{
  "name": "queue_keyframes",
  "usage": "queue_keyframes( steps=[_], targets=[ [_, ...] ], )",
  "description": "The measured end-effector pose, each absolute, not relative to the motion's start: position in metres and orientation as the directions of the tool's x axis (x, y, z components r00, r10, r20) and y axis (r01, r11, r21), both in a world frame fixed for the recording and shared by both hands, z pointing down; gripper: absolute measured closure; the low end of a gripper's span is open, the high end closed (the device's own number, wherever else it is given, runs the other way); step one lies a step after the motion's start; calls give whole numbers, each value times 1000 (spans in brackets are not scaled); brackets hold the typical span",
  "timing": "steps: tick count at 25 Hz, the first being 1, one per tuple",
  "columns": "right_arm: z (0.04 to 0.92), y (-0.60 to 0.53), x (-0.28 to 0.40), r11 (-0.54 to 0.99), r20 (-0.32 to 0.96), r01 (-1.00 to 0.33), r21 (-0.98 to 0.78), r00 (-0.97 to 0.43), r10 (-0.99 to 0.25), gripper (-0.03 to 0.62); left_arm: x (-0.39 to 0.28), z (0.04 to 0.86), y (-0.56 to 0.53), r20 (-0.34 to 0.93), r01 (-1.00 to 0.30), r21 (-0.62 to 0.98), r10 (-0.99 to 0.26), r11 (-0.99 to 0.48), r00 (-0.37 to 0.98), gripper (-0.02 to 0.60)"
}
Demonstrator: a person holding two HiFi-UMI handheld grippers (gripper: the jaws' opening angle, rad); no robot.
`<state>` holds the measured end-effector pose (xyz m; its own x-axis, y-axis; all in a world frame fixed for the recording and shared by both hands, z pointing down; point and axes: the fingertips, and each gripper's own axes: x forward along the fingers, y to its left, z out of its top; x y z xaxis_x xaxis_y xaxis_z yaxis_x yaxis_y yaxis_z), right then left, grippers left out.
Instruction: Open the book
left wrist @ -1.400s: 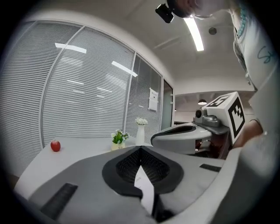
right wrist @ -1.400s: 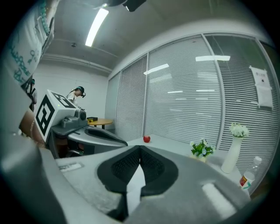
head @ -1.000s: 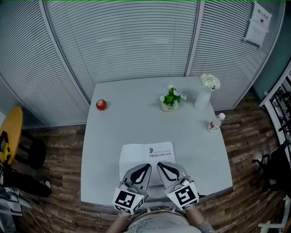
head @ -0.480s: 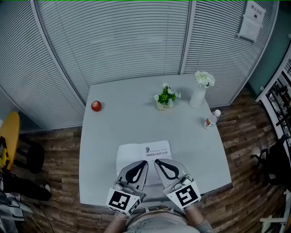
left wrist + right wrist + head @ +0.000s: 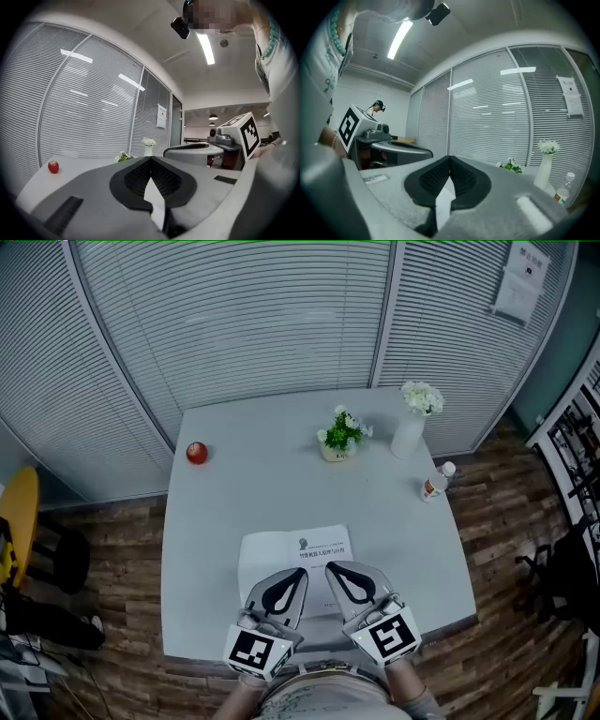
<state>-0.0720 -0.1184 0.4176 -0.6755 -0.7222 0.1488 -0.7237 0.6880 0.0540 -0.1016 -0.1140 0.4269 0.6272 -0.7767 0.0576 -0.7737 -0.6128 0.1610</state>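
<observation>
A closed white book [image 5: 281, 549] with dark print on its cover lies flat near the front edge of the grey table [image 5: 234, 493]. My left gripper [image 5: 300, 571] hovers over the book's near part, jaws shut with nothing held. My right gripper [image 5: 328, 565] sits just beside it, jaws also meeting at the tip. In the left gripper view the left gripper [image 5: 150, 158] points level across the table, with a strip of white book showing under its pads. The right gripper [image 5: 450, 157] looks the same in the right gripper view.
At the table's far left sits a red apple [image 5: 196, 453]. A small potted plant [image 5: 339, 435] and a white vase of flowers [image 5: 412, 423] stand at the back, with a bottle [image 5: 434, 482] at the right edge. Slatted blinds [image 5: 262, 324] close off the far side.
The right gripper has risen slightly above the book. The left gripper has stayed in place and the book lies closed as before.
</observation>
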Motion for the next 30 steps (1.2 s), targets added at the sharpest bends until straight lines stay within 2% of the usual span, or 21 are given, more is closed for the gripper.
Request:
queue_keyframes(
  steps=[18, 30],
  targets=[
    [431, -121, -73, 690, 200, -723, 48, -669, -715, 592, -98, 443, -121, 74, -746, 222, -752, -628, 655, 583],
    [439, -120, -72, 694, 236, -718, 53, -666, -708, 592, -93, 438, -120, 99, -735, 201, -733, -648, 673, 583]
  ],
)
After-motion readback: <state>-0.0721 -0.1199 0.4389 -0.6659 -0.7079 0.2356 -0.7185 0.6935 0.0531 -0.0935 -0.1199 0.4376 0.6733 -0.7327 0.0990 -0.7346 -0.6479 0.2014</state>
